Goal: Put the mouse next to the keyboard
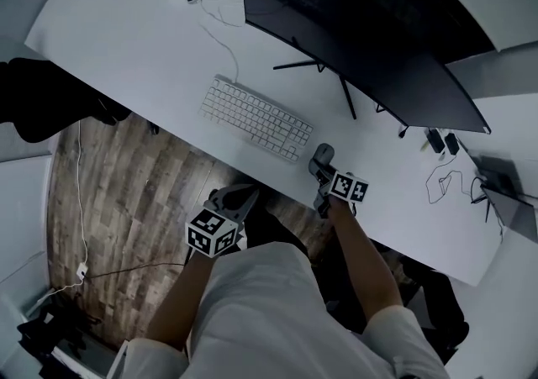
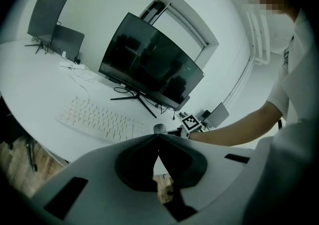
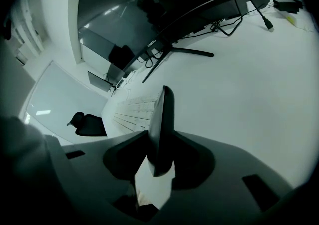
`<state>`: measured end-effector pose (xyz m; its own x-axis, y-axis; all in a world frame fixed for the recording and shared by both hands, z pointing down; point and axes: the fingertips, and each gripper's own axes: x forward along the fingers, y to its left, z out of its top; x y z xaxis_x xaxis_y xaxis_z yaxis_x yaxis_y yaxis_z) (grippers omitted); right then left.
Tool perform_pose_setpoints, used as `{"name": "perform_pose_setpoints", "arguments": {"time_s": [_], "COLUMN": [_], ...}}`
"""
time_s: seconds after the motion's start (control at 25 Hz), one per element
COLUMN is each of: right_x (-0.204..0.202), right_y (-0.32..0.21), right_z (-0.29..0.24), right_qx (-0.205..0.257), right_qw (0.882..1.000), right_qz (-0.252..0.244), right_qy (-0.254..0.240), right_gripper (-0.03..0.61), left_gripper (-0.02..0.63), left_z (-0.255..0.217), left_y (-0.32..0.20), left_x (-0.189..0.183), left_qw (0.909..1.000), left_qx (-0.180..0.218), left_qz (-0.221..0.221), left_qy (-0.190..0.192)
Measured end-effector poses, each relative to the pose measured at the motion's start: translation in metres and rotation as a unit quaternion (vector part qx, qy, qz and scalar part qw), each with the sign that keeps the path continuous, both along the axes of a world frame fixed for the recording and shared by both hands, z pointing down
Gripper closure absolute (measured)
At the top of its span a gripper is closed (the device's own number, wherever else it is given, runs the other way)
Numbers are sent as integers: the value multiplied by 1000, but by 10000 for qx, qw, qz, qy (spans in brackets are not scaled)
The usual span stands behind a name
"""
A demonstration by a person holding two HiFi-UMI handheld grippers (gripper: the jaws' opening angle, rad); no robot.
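Observation:
A white keyboard (image 1: 255, 118) lies on the white desk (image 1: 134, 50). Just off its right end is the dark grey mouse (image 1: 324, 151), with my right gripper (image 1: 319, 169) shut on it from the near side. In the right gripper view the mouse (image 3: 162, 119) shows edge-on, pinched between the jaws, with the keyboard (image 3: 133, 112) beyond it to the left. I cannot tell whether it touches the desk. My left gripper (image 1: 229, 199) hangs over the wooden floor in front of the desk edge. Its jaws meet with nothing between them (image 2: 158, 136). From there I see the keyboard (image 2: 97, 118) and the mouse (image 2: 159, 128).
A large curved monitor (image 1: 361, 24) stands behind the keyboard on thin stand legs (image 1: 324, 66). The keyboard cable (image 1: 223, 33) runs to the back. Black adapters and cables (image 1: 441, 146) lie at the right. A black chair (image 1: 42, 100) stands at the left, and another monitor (image 2: 47, 19) at the desk's far end.

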<state>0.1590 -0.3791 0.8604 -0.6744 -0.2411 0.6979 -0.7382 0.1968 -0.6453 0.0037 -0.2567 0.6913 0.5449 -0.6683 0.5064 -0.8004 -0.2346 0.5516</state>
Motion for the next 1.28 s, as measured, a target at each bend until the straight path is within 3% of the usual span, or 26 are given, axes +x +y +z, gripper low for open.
{"name": "perform_pose_setpoints", "arguments": {"time_s": [0.28,0.68,0.8,1.12,1.28], "right_x": [-2,-10,-9,7,14], "right_y": [-10,-12,-12,-22,-21], "right_z": [17,24,20,14,16], "right_qx": [-265,-582,-574,-396,-573], "right_qw": [9985,9963,9965,9976,9965], "right_qz": [-65,-313,-345,-32,430], "right_qy": [474,543,509,573,437], "right_gripper": [426,425,396,327,311], "left_gripper": [595,595,595,597,595], "left_z": [6,4,2,-8,-10], "left_y": [7,10,11,8,10], "left_x": [-6,-4,-2,1,0], "left_qw": [9994,9990,9991,9993,9993], "left_qx": [-113,-80,-51,97,129], "left_qz": [-319,-435,-406,-274,-226], "left_qy": [-48,-112,-120,-224,-259]}}
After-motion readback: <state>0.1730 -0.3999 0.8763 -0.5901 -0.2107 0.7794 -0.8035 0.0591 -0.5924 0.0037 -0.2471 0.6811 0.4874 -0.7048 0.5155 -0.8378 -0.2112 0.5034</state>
